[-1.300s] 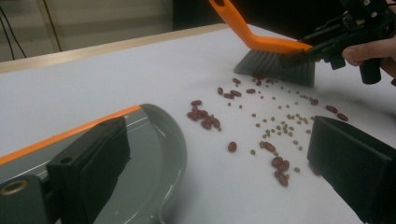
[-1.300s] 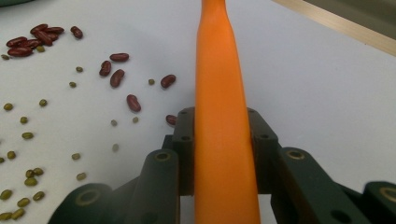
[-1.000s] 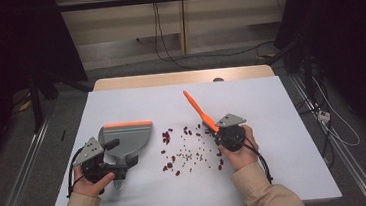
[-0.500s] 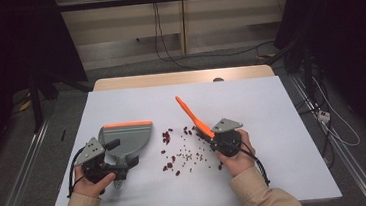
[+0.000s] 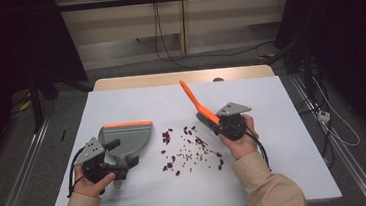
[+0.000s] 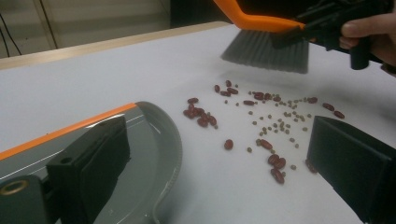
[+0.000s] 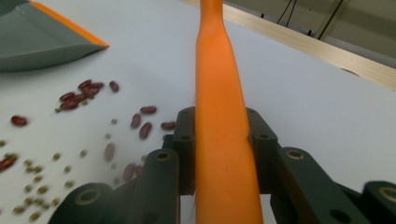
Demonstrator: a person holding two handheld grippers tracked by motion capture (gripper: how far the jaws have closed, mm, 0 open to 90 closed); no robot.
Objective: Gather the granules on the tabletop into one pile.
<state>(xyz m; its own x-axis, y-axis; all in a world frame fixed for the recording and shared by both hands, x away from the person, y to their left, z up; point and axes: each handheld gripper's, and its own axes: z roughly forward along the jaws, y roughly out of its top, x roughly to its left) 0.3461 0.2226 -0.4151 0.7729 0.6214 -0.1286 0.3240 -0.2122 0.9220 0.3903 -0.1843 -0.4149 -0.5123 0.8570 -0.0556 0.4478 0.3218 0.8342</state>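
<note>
Right now the right gripper (image 5: 219, 125) is clamping the orange brush (image 5: 197, 103), bristles hovering just beyond the scattered beans (image 5: 190, 150). Leftward across the worktop (image 5: 281, 104), the left gripper (image 5: 118, 161) is holding the dustpan (image 5: 126, 138), mouth facing them.

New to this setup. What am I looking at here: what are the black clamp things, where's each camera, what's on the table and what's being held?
There is no robot arm: a person holds a hand-held two-jaw gripper in each hand. The high view looks down on the white table from above the person's side. The other two cameras ride on the grippers and look along their black jaws.

The left gripper sits at the grey dustpan with the orange lip; whether its jaws are closed on the handle I cannot tell. The right gripper is shut on the orange brush, whose grey bristles hang just above the table.

Between pan and brush lie scattered red beans and small greenish ones.
</note>
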